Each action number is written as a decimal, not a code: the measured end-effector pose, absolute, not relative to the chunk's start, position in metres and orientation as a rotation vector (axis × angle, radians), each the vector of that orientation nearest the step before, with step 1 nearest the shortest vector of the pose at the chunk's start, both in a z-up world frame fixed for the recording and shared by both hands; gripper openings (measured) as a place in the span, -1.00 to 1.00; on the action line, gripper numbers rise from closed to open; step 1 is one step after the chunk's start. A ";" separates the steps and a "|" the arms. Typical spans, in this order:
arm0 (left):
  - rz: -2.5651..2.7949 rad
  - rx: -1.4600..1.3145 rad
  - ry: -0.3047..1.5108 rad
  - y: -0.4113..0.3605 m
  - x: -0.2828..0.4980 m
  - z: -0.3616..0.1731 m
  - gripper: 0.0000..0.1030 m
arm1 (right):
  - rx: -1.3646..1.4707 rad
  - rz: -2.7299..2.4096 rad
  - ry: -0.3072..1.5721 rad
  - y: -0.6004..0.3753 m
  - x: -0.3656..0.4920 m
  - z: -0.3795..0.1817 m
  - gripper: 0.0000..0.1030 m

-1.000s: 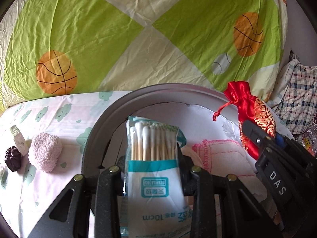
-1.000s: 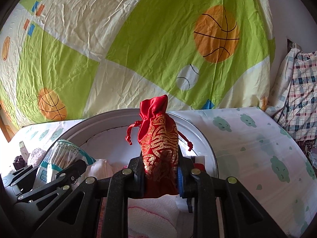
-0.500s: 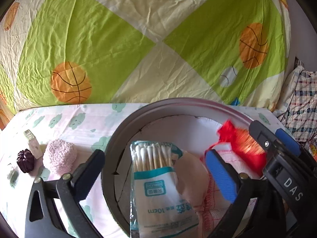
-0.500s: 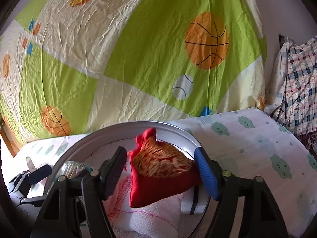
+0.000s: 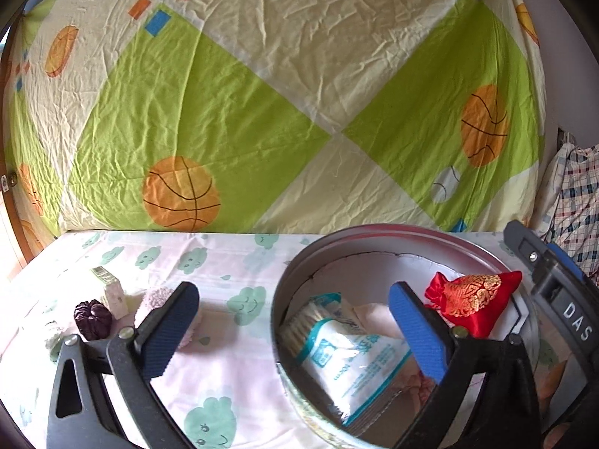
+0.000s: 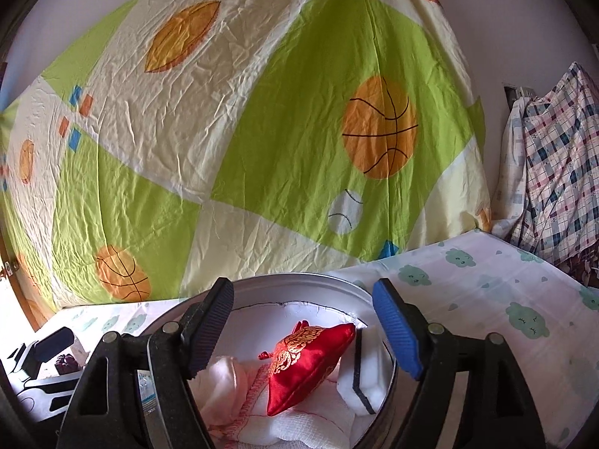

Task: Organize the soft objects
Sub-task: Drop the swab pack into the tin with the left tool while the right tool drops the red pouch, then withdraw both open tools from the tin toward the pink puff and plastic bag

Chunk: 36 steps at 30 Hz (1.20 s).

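While both your tongs stand spread wide with nothing between them, the soft things lie in the round tin.

Your left tongs (image 5: pixel 295 321) straddle the tin's (image 5: pixel 374 235) rim at nine o'clock, one finger over the sheet (image 5: pixel 224 381), the other over the swab packet (image 5: pixel 348 359) inside. Your right tongs (image 6: pixel 303 333) hover above the red pouch (image 6: pixel 307 363), which rests on a white cloth (image 6: pixel 310 422) beside a sponge (image 6: pixel 367 378) at three o'clock. Out at nine o'clock from the tin sit a pink puff (image 5: pixel 159 295), a small box (image 5: pixel 112 292) and a dark walnut (image 5: pixel 93 318).
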<state>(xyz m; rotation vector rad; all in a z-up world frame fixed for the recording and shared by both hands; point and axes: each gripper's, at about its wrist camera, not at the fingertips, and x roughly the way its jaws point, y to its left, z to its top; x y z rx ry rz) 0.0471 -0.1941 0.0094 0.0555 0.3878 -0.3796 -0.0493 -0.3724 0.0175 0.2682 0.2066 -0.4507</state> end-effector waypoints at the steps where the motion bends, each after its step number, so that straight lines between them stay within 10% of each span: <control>1: -0.372 0.053 0.386 -0.189 0.048 0.009 0.99 | 0.269 -0.452 0.191 -0.370 -0.051 0.018 0.56; 36: -0.174 0.027 0.401 -0.054 0.094 -0.020 0.99 | 0.229 -0.453 0.047 -0.261 -0.039 0.013 0.57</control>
